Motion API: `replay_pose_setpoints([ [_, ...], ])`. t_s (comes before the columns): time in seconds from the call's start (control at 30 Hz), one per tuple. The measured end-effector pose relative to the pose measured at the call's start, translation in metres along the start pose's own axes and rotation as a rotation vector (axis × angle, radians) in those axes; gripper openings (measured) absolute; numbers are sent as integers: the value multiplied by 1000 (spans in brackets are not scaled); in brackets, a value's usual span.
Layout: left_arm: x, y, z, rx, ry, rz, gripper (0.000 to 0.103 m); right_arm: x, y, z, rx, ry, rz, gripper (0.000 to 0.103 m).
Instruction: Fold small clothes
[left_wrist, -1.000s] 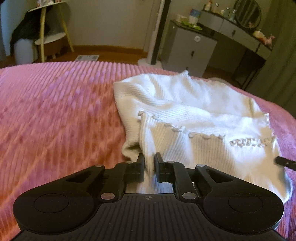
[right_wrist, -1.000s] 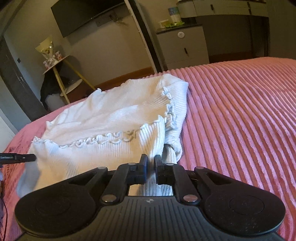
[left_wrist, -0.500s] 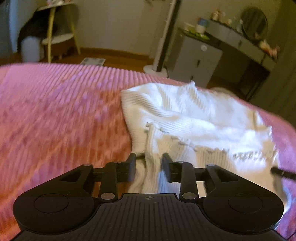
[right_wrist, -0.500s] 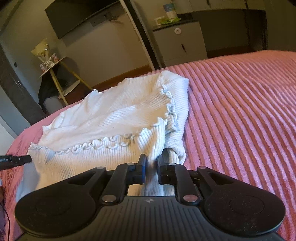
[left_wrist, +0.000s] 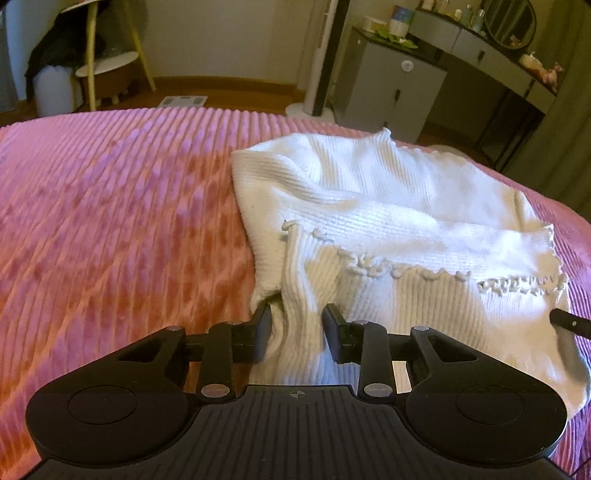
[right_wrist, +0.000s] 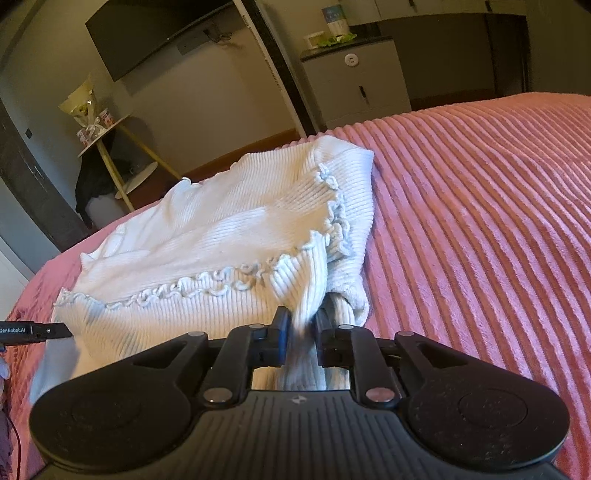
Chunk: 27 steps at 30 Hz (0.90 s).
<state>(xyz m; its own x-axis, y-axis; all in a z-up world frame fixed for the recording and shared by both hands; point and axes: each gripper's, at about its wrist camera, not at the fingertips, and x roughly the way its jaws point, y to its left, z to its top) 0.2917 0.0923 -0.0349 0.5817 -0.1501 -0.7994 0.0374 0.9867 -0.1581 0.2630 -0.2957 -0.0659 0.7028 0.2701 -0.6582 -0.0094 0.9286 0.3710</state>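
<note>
Your left gripper (left_wrist: 296, 325) spread, straddling near hem, not pinching | your right gripper (right_wrist: 300, 328) clamped on opposite near corner | white knit top (left_wrist: 388, 206) half-folded, extends ahead of both on pink bed (left_wrist: 110, 221)

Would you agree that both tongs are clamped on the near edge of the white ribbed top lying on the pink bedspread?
Not quite: only the right tongs look shut on the white ribbed top, as the right wrist view shows. In the left wrist view the left tongs stand open, with the fabric loose between them. The top does lie on the pink bedspread.
</note>
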Motion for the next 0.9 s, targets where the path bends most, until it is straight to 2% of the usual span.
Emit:
replay_pose_setpoints([
  [0.07,1,-2,0,9,9,10,33,2,1,0,5,0,0,14],
  [0.1,2,-3,-1,16,14,13,30,2,1,-1,4,-2,-2,12],
  [0.17,3,-4,-2,29,18,24,19,-3,3,-3,-3,-24,3,9],
  [0.3,-8,-4,-4,38,0,25,13,-21,8,-6,-25,-71,23,8],
  [0.5,-36,-7,-8,54,-56,-11,12,-43,14,-7,-47,-107,79,8],
  [0.6,-43,-8,-8,65,-67,-22,12,-42,18,-7,-67,-95,70,8],
  [0.9,-10,-10,-5,71,5,-11,15,-13,11,-1,-33,-39,-2,14],
])
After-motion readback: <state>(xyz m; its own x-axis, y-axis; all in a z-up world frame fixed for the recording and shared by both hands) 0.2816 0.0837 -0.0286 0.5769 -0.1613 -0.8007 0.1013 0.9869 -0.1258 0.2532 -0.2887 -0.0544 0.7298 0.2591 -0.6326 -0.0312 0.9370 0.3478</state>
